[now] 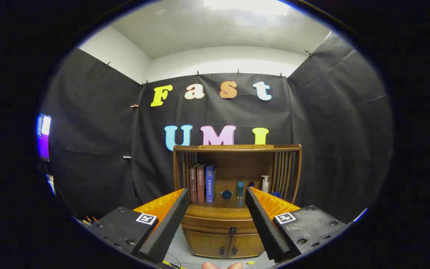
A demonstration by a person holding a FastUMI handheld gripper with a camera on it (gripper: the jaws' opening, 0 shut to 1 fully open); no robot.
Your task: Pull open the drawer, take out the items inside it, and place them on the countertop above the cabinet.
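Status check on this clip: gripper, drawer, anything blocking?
Gripper open, fingers spread, holding nothing, short of the cabinet. Drawer shut, knob untouched. Books, bowl and bottles sit on countertop; path to knob clear.

A wooden cabinet point(233, 224) stands on the pale floor point(179, 250) against the booth wall, well beyond the open jaws. Its tabletop point(222, 210) sits inside a slatted hutch. On it, from left to right, stand three upright books point(202, 183), a small blue bowl point(226, 194), a teal bottle point(240, 189) and a white pump bottle point(265, 184). Below the tabletop the drawer point(218, 226) is closed, above two doors.
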